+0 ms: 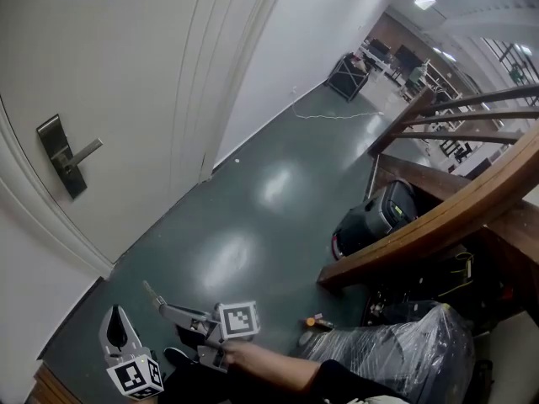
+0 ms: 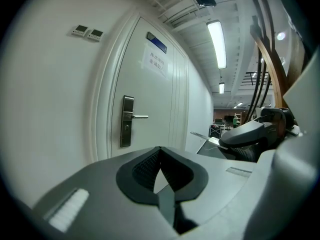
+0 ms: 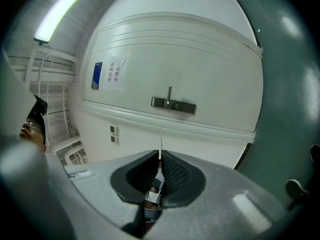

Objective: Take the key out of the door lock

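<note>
Zero contact with lock [image 1: 61, 156] right now. Both claws low over floor [image 1: 253, 225], well apart from door [image 1: 126, 66].

Right claw [image 1: 165, 309]: pinched on thin pale metal strip, edge-on, poking out past tips toward door. Reads as key [image 3: 160, 143]; too thin in right gripper view to confirm teeth. Same in head view: short stick jutting from tips, clear of everything.

Left claw [image 2: 160, 150]: pressed together, nothing between pads. Just beside right one, to its left, aimed at door.

Lock plate on door, lever handle level in left gripper view. No key visible in keyhole from any view, though keyhole small in all three.

Judgement on step: extraction done by the look of it, with key out of lock and in right claw. Task at or near end.

Next move, if any:
- Firm pinch needed; risk of twist or slip with thin blade gripped edge-on.
- Tip away from door and floor.
- No job for left claw.
- For a keyhole check, raise either claw toward plate for a closer look first.

Main risk: drop onto dark floor, near plastic-wrapped bundle [image 1: 404, 343] at right, hard to spot there.
</note>
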A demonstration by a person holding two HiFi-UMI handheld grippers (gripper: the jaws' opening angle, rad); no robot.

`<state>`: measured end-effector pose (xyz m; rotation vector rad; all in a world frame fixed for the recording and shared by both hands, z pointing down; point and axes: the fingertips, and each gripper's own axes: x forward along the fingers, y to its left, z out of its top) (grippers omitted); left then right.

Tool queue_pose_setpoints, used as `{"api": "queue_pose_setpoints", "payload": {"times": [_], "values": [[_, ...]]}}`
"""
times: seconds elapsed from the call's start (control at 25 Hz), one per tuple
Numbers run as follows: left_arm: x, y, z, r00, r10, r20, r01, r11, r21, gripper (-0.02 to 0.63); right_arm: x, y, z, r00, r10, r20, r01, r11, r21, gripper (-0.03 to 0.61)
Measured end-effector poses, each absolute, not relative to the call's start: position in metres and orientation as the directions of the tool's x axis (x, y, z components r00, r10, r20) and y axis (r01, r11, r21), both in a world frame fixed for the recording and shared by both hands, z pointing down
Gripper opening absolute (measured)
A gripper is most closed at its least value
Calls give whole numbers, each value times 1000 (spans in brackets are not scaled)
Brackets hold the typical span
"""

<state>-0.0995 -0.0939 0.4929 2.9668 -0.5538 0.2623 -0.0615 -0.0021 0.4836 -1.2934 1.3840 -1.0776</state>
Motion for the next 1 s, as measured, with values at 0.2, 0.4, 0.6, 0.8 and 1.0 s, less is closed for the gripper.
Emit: {"api": "queue_pose_setpoints", "payload": {"times": [0.2, 0.4, 0.6, 0.8, 1.0], "values": [[-94, -100, 498, 923, -342, 179, -361, -928, 88, 18, -61, -9, 494, -9, -999, -33, -169, 34, -985, 12], [-87, -99, 491, 924, -345, 162, -361, -929, 81, 18, -50, -12, 483, -5, -998, -58, -184, 58, -981, 12], [-91, -101, 484, 916, -366, 165, -381, -921, 74, 18, -52, -17, 477, -33, -997, -72, -203, 77, -976, 12], [-91, -99, 483, 912, -378, 158, -393, -916, 77, 18, -51, -15, 475, -46, -996, -75, -204, 83, -976, 12], [-93, -95, 484, 913, -376, 158, -392, -916, 83, 18, -53, -10, 474, -46, -996, -72, -210, 81, -974, 12]]}}
